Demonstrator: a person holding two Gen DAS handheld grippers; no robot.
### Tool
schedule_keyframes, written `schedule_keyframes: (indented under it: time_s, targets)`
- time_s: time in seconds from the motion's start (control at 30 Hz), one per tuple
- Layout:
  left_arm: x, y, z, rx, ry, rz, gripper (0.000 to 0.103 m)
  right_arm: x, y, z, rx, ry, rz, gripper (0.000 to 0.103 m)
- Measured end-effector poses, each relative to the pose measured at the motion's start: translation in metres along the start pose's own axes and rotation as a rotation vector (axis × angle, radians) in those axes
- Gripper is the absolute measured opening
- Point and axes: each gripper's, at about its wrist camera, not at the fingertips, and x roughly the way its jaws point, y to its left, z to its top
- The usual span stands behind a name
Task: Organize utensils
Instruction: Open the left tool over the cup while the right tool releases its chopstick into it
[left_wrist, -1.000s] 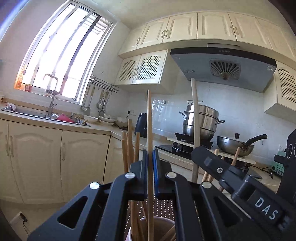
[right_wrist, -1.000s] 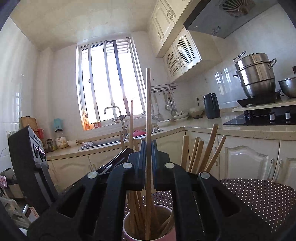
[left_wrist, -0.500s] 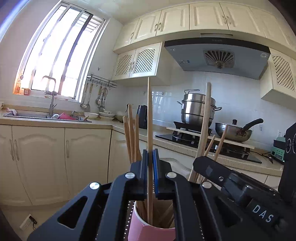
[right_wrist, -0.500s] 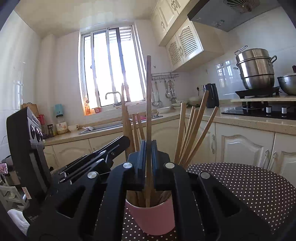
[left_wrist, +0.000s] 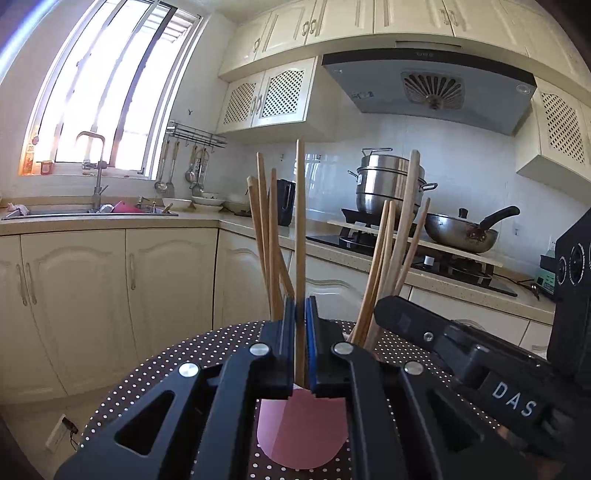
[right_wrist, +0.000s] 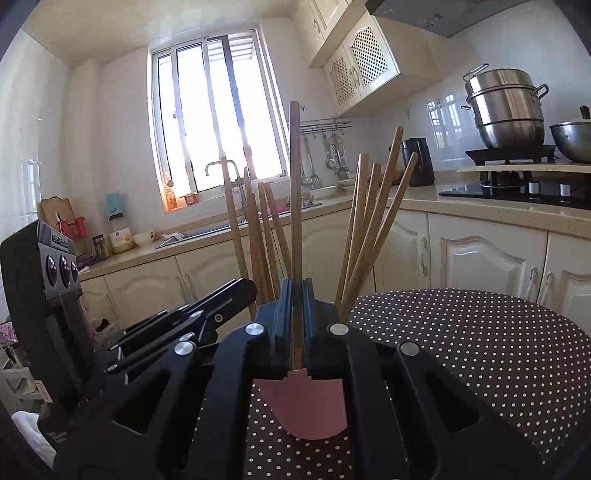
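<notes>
Two black grippers, each with jaws closed on one upright wooden chopstick: left gripper (left_wrist: 300, 332) at lower centre of its frame, right gripper (right_wrist: 296, 314) likewise. Both chopsticks (left_wrist: 300, 229) (right_wrist: 294, 192) reach down into the pink cylindrical cup (left_wrist: 302, 432), among other chopsticks, on the dark polka-dotted round bench (right_wrist: 480, 343)

Upright wooden chopsticks (left_wrist: 300, 221) in pink cup (left_wrist: 301, 428)

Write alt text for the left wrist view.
The black left gripper is shut on one upright wooden chopstick above a pink cup of chopsticks on a dark polka-dot tablecloth. The right gripper reaches in beside it.
</notes>
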Motion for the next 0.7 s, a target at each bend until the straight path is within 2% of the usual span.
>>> schedule_keyframes:
  time_s: [0.07, 0.13, 0.17, 0.37, 0.47, 0.53, 0.6, 0.7]
  targets:
    - [-0.002, 0.002, 0.001, -0.007, 0.005, 0.003, 0.007, -0.002, -0.001, 0.0, 0.015, 0.001, -0.003, 0.006]
    - [-0.004, 0.002, 0.004, -0.004, 0.007, 0.005, 0.018, -0.003, -0.002, 0.001, 0.035, 0.006, -0.001, 0.007]
    - [-0.008, 0.002, 0.004, -0.001, -0.001, 0.012, 0.029, -0.004, -0.002, 0.001, 0.039, 0.007, -0.001, 0.007]
    - [-0.027, 0.002, 0.014, 0.022, -0.003, 0.044, 0.042, -0.015, 0.003, 0.008, 0.06, 0.015, -0.019, 0.008]
    - [-0.041, 0.003, 0.021, 0.031, -0.011, 0.066, 0.051, -0.024, 0.008, 0.012, 0.068, 0.01, -0.035, 0.021]
    - [-0.05, 0.004, 0.025, 0.043, -0.013, 0.081, 0.055, -0.032, 0.014, 0.015, 0.06, 0.0, -0.054, 0.051]
    - [-0.06, 0.003, 0.029, 0.057, -0.012, 0.102, 0.059, -0.04, 0.02, 0.019, 0.053, -0.008, -0.059, 0.053]
    - [-0.077, 0.002, 0.034, 0.08, -0.006, 0.136, 0.06, -0.051, 0.03, 0.023, 0.049, -0.008, -0.076, 0.053]
